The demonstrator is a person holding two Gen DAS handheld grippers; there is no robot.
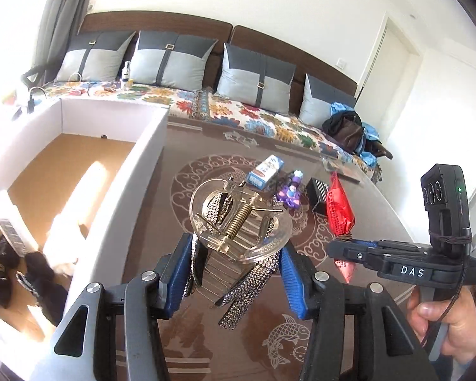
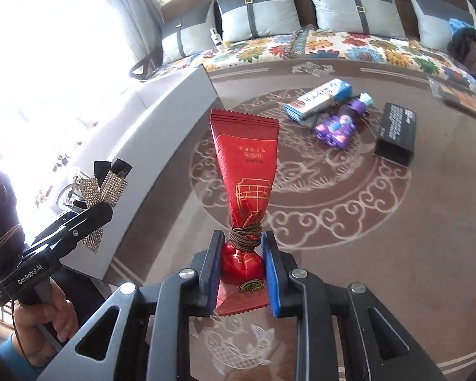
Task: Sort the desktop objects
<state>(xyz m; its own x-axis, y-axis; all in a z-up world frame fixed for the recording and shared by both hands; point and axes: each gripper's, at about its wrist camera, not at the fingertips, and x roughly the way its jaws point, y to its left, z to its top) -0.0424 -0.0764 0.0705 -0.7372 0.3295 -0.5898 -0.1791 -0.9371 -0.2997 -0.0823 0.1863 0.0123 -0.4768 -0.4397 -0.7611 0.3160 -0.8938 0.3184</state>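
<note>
My left gripper [image 1: 238, 266] is shut on a clear hair claw clip [image 1: 238, 219] with rhinestone ribbons, held above the table next to the white box [image 1: 142, 171]. The clip's ribbons also show in the right wrist view [image 2: 106, 187]. My right gripper [image 2: 242, 270] is shut on a red snack packet [image 2: 246, 165] tied with brown cord, held upright above the table. The packet [image 1: 339, 206] and the right gripper [image 1: 344, 250] also show in the left wrist view.
A blue-white carton [image 2: 317, 98], a purple toy [image 2: 336, 127] and a black box [image 2: 396, 130] lie on the brown patterned table [image 2: 333, 222]. The white box holds black hair accessories [image 1: 12, 270] and a white item [image 1: 12, 222]. A cushioned sofa [image 1: 238, 108] runs behind.
</note>
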